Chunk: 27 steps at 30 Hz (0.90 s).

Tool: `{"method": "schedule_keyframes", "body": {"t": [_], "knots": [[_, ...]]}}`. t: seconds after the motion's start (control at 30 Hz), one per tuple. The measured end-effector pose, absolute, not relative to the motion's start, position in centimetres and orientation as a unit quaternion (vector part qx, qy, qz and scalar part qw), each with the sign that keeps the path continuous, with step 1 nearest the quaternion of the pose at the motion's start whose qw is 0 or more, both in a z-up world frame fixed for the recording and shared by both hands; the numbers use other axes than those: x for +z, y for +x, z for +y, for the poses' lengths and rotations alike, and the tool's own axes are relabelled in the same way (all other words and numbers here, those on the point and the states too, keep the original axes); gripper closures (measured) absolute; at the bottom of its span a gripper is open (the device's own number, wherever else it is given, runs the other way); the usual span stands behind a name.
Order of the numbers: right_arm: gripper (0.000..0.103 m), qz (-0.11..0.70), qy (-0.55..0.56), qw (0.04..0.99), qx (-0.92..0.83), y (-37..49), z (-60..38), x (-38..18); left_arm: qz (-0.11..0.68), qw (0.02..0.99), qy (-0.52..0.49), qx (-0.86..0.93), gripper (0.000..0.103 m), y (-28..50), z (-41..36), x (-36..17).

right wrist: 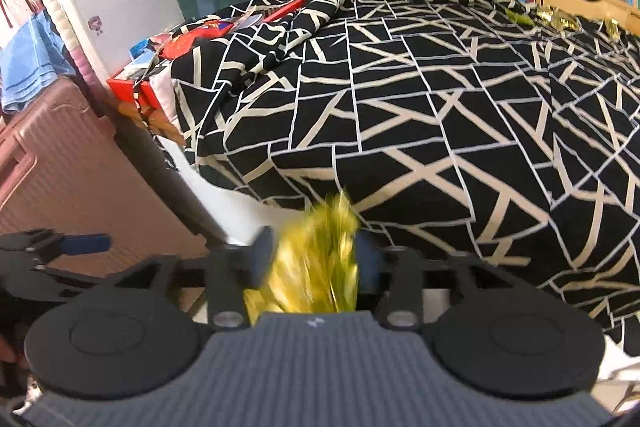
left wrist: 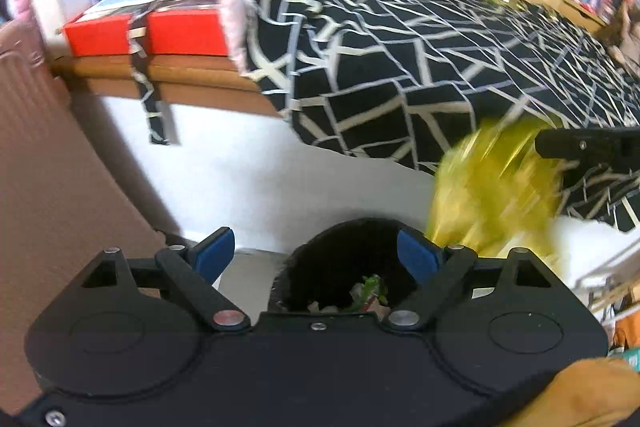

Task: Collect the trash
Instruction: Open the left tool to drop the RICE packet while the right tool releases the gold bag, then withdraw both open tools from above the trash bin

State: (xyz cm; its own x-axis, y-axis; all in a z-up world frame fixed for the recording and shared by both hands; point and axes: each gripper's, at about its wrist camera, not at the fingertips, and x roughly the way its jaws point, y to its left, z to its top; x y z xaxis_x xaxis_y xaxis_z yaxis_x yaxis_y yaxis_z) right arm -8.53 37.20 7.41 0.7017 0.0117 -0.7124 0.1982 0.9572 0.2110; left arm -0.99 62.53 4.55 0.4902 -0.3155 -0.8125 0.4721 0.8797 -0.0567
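left gripper (left wrist: 316, 251) spread wide above black bin (left wrist: 344, 267), right gripper (right wrist: 316, 251) parted, blurred yellow wrapper (right wrist: 316, 267) loose between its fingers, patterned cloth (right wrist: 440, 107) behind

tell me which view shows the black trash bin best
The left wrist view. There the black trash bin sits between the open fingers of the left hand-held gripper, its mouth open with scraps visible inside. The right wrist view does not show the bin at all; its lower part is filled by the right hand-held gripper and the yellow wrapper.
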Motion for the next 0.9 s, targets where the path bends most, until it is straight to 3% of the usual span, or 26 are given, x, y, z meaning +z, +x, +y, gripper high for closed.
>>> {"method": "schedule_keyframes", "body": {"t": [0.13, 0.6, 0.9], "knots": [[0.028, 0.376, 0.128, 0.916, -0.051, -7.9, 37.5, 7.5, 0.447, 0.865, 0.078, -0.216, 0.015, -0.4, 63.6, 4.8], [0.022, 0.367, 0.129, 0.919, -0.069, -8.1, 36.9, 8.4, 0.43, 0.861, 0.116, -0.248, 0.015, -0.2, 61.7, 5.2], [0.015, 0.346, 0.135, 0.923, -0.097, -8.4, 35.4, 10.0, 0.41, 0.858, 0.129, -0.28, 0.007, 0.8, 59.2, 7.4]]}}
